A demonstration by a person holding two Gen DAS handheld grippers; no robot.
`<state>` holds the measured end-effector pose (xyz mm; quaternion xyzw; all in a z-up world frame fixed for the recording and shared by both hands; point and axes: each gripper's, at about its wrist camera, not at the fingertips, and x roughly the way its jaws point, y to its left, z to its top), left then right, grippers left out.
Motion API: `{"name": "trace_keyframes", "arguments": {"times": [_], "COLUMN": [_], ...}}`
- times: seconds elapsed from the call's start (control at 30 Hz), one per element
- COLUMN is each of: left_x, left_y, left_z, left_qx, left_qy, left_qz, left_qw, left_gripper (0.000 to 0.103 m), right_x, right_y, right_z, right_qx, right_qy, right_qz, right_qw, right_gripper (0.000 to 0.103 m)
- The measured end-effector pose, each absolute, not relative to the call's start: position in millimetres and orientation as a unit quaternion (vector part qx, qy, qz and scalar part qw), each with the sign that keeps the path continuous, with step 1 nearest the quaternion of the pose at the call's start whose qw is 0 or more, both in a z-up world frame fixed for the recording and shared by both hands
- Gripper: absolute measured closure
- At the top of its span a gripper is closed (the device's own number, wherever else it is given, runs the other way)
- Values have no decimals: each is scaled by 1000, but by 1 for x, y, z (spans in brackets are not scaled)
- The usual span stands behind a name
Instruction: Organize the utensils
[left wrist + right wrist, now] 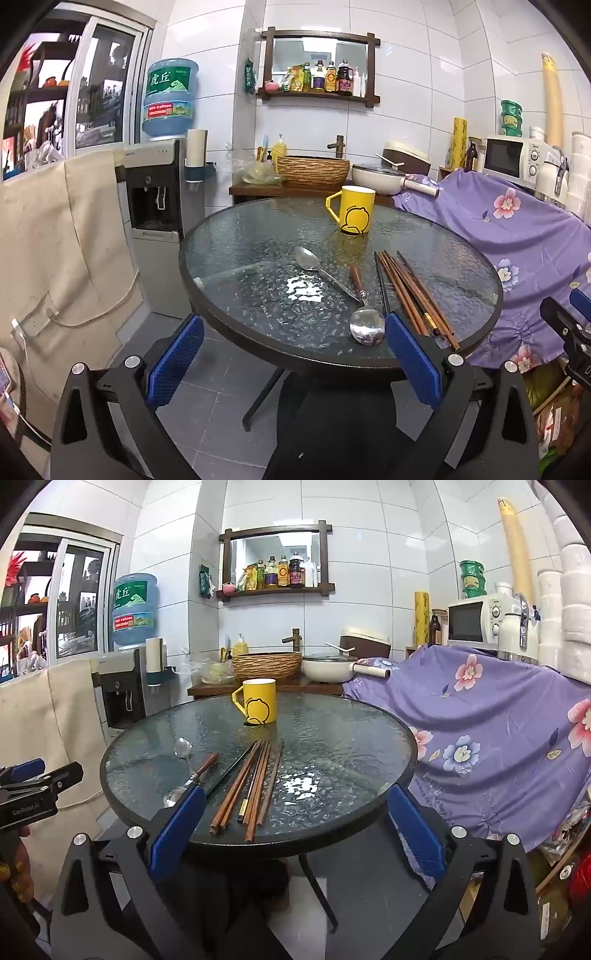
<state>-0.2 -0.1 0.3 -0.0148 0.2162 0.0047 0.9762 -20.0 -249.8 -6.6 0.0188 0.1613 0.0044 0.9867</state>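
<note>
A yellow mug point(353, 210) point(258, 700) stands upright at the far side of a round glass table point(258, 236) point(351, 738). Near the front edge lie a steel spoon point(325, 271) point(183, 747), a wooden-handled spoon point(364, 314) point(201, 771) and several wooden and dark chopsticks point(413, 295) point(255, 782). My left gripper point(295, 354) is open and empty, hovering before the table's front edge by the wooden-handled spoon's bowl. My right gripper point(295, 823) is open and empty, before the chopstick ends.
A water dispenser point(159, 192) stands left of the table. A counter behind holds a woven basket point(313, 171) and a white pan point(380, 177). A purple floral cloth point(517, 236) point(498, 731) covers furniture on the right, under a microwave point(480, 622).
</note>
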Motion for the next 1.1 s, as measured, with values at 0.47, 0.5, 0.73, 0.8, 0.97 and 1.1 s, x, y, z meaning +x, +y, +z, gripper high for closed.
{"name": "trace_keyframes", "arguments": {"times": [0.47,0.5,0.73,0.8,0.97,1.1], "left_x": [-2,-2,-2,-2,-3,-4], "left_y": [8,9,10,10,8,6], "left_z": [-1,-1,-1,-1,0,2], "left_qx": [-31,-31,-31,-30,-27,-24], "left_qy": [210,211,211,211,206,202], "left_qz": [2,3,5,5,7,8], "left_qw": [977,977,977,977,978,979], "left_gripper": [7,7,7,7,7,7], "right_x": [-14,-13,-16,-16,-18,-19], "right_y": [-249,-248,-248,-248,-247,-251], "right_z": [-16,-17,-17,-17,-14,-12], "right_qx": [27,27,27,27,29,33], "right_qy": [173,173,175,175,173,172], "right_qz": [8,9,11,9,8,8], "right_qw": [985,985,984,984,985,985], "right_gripper": [5,5,5,5,5,5]}}
